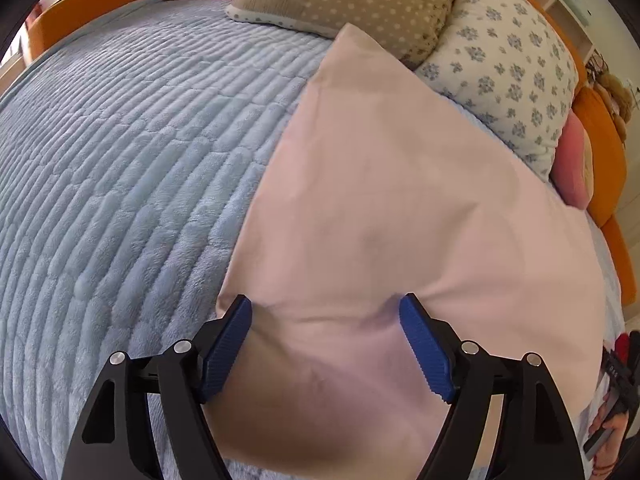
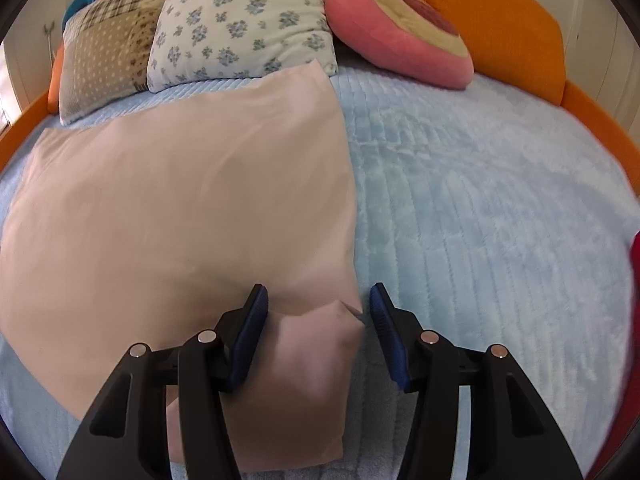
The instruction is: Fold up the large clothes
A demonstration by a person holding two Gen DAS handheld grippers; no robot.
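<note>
Both grippers stand apart over the pink cloth (image 1: 392, 200). Left gripper (image 1: 326, 312) straddles it wide, blue pads pressing its folds at lower centre. Right gripper (image 2: 318, 300) gapes half-wide around a corner, gripping nothing.

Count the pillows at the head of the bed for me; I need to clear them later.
3 on the bed: a dotted patchwork pillow on the left, a floral pillow in the middle, a round pink pillow on the right. The orange bolsters behind seem part of the frame; more may be hidden.
</note>
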